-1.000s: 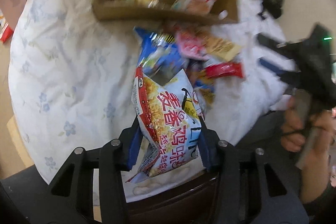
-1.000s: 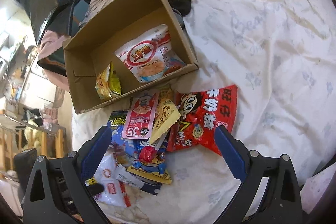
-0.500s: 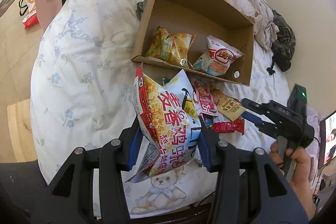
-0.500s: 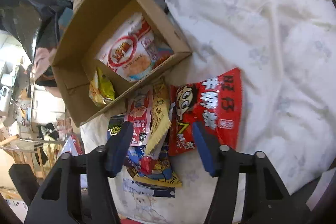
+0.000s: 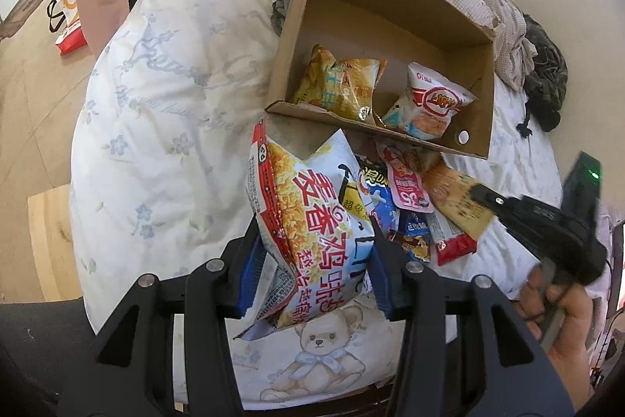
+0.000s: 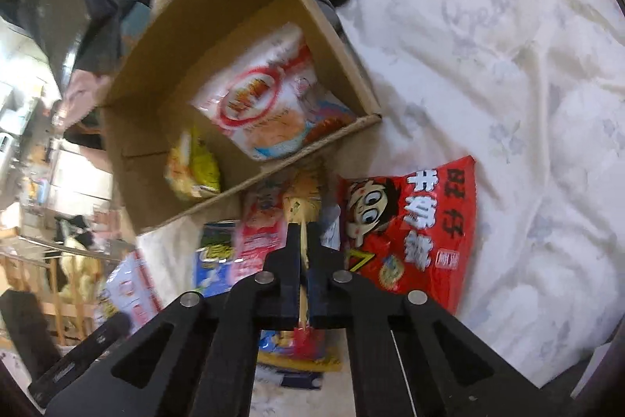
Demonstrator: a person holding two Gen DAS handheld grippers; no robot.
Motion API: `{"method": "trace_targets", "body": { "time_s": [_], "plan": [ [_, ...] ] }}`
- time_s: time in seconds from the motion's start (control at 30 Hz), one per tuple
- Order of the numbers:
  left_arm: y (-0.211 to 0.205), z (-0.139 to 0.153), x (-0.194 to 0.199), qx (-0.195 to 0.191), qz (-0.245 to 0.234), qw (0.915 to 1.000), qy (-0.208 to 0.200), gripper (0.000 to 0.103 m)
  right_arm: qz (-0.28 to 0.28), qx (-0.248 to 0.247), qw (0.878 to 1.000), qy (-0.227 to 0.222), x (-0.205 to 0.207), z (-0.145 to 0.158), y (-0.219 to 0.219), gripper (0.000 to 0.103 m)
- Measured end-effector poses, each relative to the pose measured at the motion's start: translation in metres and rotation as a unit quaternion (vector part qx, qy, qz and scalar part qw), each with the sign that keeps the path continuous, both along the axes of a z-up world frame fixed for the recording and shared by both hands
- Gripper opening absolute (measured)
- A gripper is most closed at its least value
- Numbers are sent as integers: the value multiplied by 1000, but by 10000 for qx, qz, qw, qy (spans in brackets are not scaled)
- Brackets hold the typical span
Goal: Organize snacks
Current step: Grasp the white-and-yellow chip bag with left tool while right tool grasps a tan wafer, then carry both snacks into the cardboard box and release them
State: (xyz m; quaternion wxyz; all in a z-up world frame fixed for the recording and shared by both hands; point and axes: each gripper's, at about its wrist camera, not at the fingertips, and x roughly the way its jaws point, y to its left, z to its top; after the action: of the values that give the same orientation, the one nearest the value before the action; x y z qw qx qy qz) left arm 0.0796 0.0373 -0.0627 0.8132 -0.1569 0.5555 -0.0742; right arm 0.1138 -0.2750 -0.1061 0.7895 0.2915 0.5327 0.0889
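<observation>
Right tool (image 6: 304, 253) has snapped shut on the thin yellow packet (image 6: 302, 198) in the pile just in front of the box (image 5: 478, 96), so a lift into the box looks next. Left tool (image 5: 312, 260) still pinches the noodle bag (image 5: 312, 221), held above the bed (image 5: 164, 96) near the box's front wall, w/ two bags already inside. Red bag (image 6: 414, 233) lies beside the pile. Floral quilt, rumpled blanket behind, wood floor at left.

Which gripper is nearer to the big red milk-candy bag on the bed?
Right. The right gripper is shut on a yellow packet directly beside the red bag; the left gripper holds a chip bag across the pile.
</observation>
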Motion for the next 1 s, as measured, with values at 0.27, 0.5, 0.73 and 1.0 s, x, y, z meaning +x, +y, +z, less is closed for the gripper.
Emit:
{"method": "trace_targets", "body": {
  "time_s": [0.27,0.5,0.73,1.0],
  "plan": [
    [-2,1,-1,99,-24,9999,-61,43,81,531,9964,-654,-31,36,-12,2],
    [6,-3,0,160,124,9998,-2,43,191,917,9893,-1123,-48,56,-9,2],
    [-2,10,5,308,-73,9994,-111,43,203,874,9843,-1521,-41,81,-11,2],
    [-20,47,57,602,-450,9958,-513,43,127,167,9923,-1221,21,82,-7,2]
  ]
}}
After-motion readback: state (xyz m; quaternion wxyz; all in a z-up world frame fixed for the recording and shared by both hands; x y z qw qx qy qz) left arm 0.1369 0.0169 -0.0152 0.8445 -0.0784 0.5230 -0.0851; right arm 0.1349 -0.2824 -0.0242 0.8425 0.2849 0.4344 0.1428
